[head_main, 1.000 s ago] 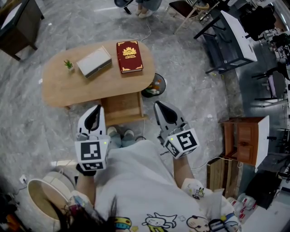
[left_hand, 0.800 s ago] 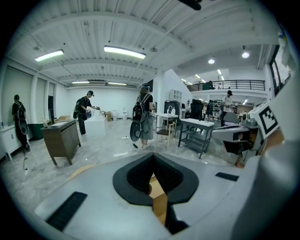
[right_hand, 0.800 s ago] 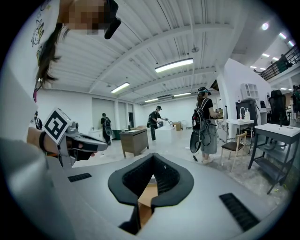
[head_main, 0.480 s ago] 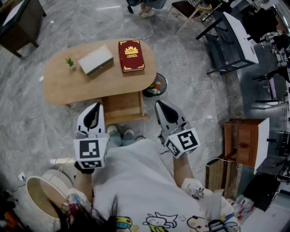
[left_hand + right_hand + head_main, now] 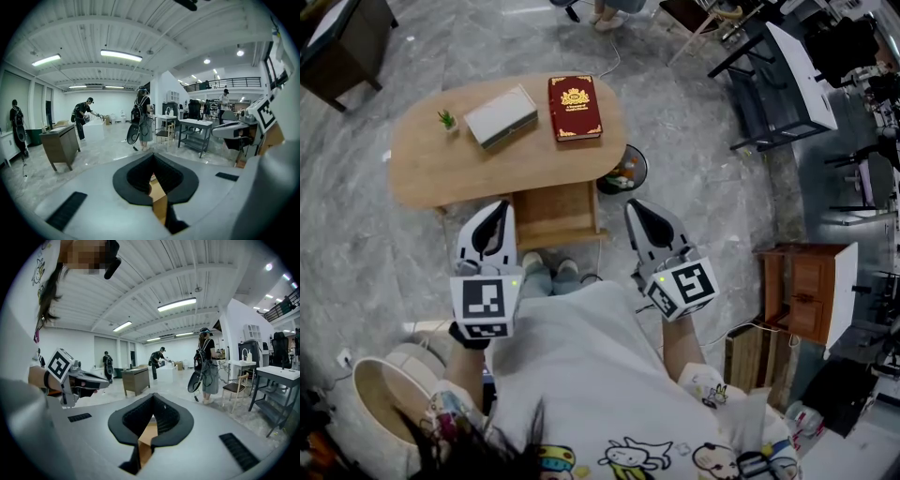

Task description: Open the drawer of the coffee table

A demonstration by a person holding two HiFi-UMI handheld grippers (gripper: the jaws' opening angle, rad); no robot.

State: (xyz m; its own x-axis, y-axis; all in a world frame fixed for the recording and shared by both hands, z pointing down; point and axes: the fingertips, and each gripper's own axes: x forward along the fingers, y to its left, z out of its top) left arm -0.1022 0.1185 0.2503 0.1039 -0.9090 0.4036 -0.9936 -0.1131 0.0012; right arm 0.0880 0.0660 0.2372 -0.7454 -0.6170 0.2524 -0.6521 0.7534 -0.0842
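Note:
The oval wooden coffee table (image 5: 441, 169) stands on the grey floor ahead of me. Its drawer (image 5: 555, 214) sticks out from under the near edge, towards my feet. My left gripper (image 5: 495, 210) hovers just left of the drawer front. My right gripper (image 5: 635, 208) hovers to the drawer's right, apart from it. Both are shut and empty. In the left gripper view the black jaws (image 5: 152, 158) meet with only a sliver of wood showing below them. It is the same in the right gripper view (image 5: 152, 398).
On the table lie a red book (image 5: 575, 107), a grey box (image 5: 501, 116) and a tiny plant (image 5: 446, 120). A dark round bin (image 5: 623, 172) sits by the table's right end. A wooden cabinet (image 5: 806, 291) is at right, a basket (image 5: 380, 412) at lower left. People stand farther back.
The head view has shifted slightly. Both grippers and the drawer stand as before.

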